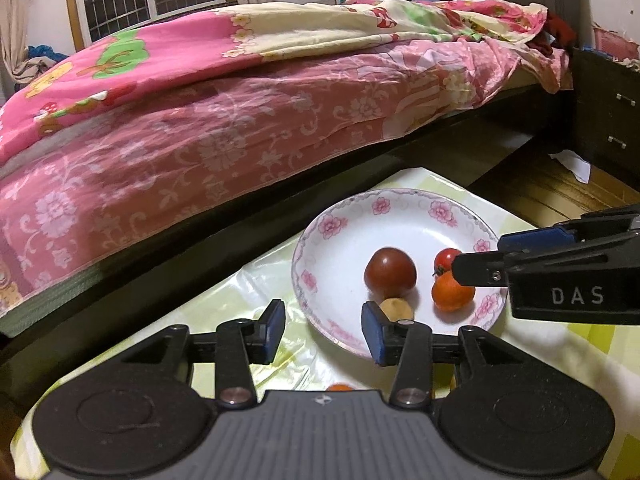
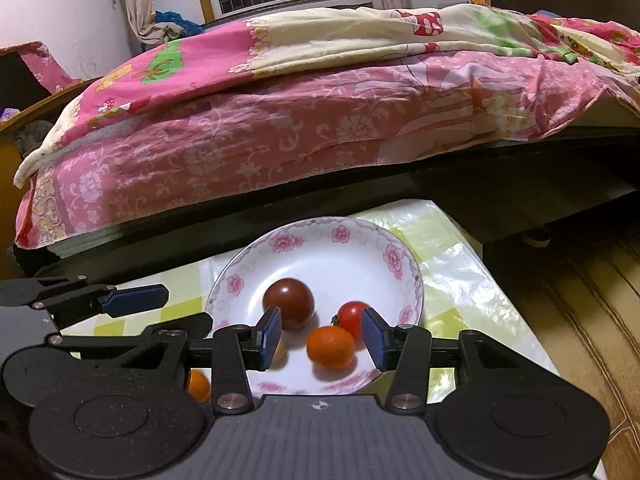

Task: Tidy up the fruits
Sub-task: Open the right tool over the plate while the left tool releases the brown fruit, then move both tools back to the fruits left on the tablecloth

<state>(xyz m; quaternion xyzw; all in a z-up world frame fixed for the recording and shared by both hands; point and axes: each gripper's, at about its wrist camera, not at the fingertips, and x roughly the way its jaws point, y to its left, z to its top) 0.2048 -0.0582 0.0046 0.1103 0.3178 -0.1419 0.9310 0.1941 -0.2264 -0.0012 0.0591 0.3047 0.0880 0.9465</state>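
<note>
Pink-floral plate holds four fruits, both grippers released above it

Pink bedspread [image 1: 200, 120] on the bed fills the background; a green-checked plastic tablecloth [image 2: 452, 256] covers the small table in front of it. White porcelain plate [image 2: 320, 256] with a pink flower rim sits on the cloth, near the table's far edge.

Left gripper [image 1: 324, 330] hangs over the plate's near-left rim, jaws parted and empty, nothing between the blue pads. Right gripper [image 2: 320, 338] hovers over the plate's near side, jaws spread; the mandarin [image 2: 331, 347] shows in the gap below, but the pads do not press on it.

Fruits in the plate, big to small: dark red tomato [image 2: 289, 303] near the centre, the mandarin toward the near rim, a cherry tomato [image 2: 352, 317] just beside it, and a small yellowish fruit [image 1: 396, 309], kind unclear, touching the dark tomato's near side. Another orange fruit [image 2: 199, 385] lies off the plate on the cloth, half hidden by the gripper body.

Handling, judged: all light, round, likely to roll. Tomatoes are smooth-skinned and soft, so squeeze gently across the widest middle. Mandarin peel gives a little and grips better. Plate is stiff, glazed, breakable; avoid knocking the rim.
</note>
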